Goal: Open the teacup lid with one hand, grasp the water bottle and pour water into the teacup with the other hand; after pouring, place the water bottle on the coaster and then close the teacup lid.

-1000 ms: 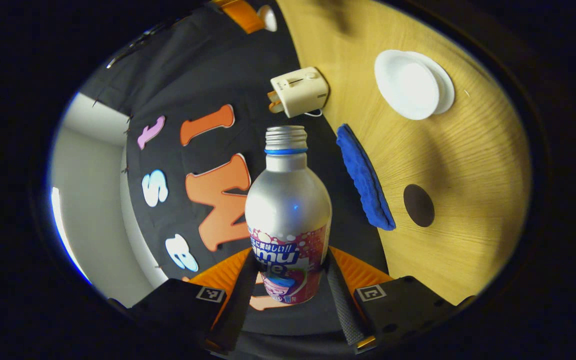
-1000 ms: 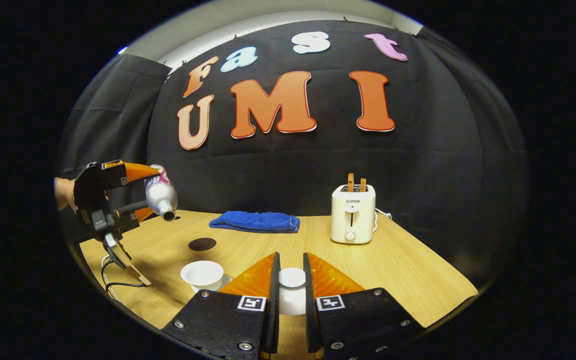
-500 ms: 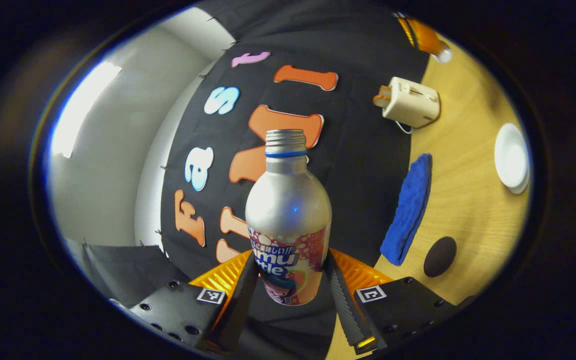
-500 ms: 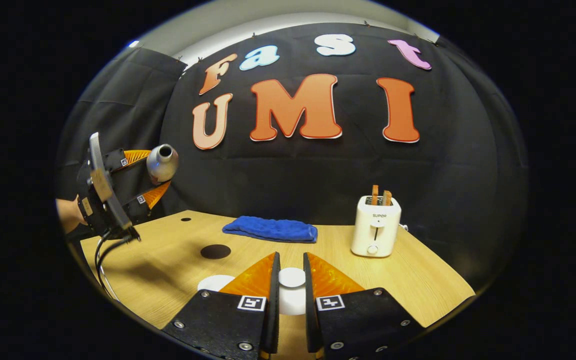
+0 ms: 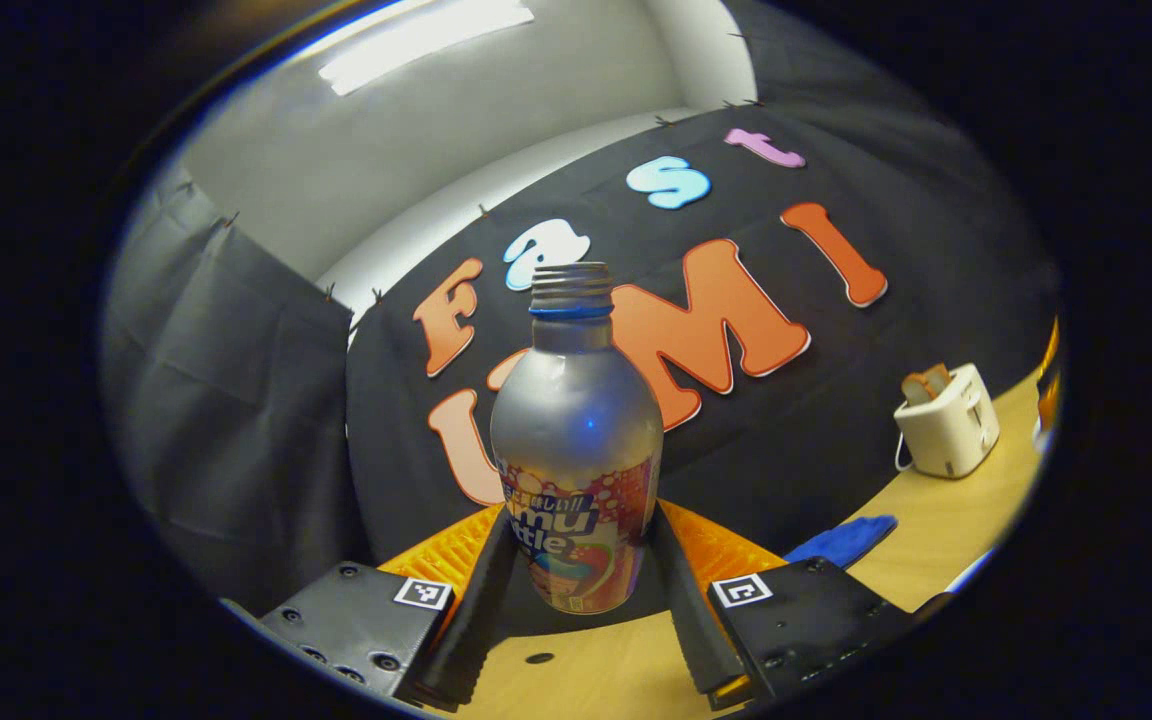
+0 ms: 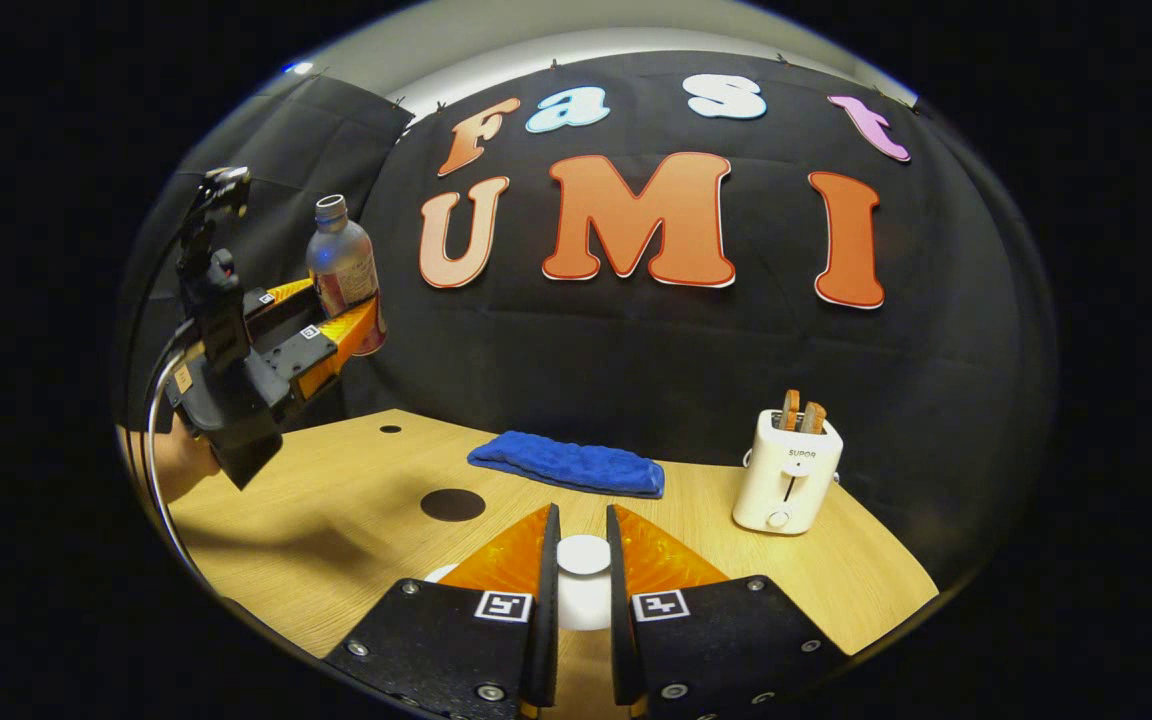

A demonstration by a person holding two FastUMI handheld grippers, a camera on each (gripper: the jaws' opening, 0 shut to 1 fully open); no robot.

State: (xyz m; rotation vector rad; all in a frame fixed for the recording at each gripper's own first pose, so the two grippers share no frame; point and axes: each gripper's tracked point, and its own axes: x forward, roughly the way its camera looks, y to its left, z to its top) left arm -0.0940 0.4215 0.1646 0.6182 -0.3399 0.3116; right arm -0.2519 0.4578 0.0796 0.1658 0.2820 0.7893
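Upright between the two fingers of the left claw [image 5: 576,570] a silver metal water bottle with a pink and blue printed label [image 5: 576,450] was held, its lower labelled part pressed from both sides and its uncapped threaded neck with a blue ring rising well above the fingertips. In the right gripper view the same bottle [image 6: 344,270] was seen raised high over the left end of the light wooden bench [image 6: 336,520], clamped in the left claw [image 6: 341,320], with a hand [image 6: 181,462] partly visible below the claw's body.

A white ceramic teacup lid [image 6: 584,555] was gripped by its round knob in the right claw [image 6: 581,570], both fingers closed against it. Just left of that claw a sliver of a white rim [image 6: 439,574] was seen on the bench; whether it was the teacup could not be told.

A small round dark coaster [image 6: 452,504] lay flat on the bench, well below and to the right of the raised bottle and apart from both claws. Behind it a folded blue cloth [image 6: 568,463] was laid near the wall, and farther right a cream toaster with two slices of toast in its slots [image 6: 787,470] was stood. The toaster [image 5: 946,432] and a corner of the blue cloth [image 5: 841,540] were also seen in the left gripper view, to the right of the bottle.
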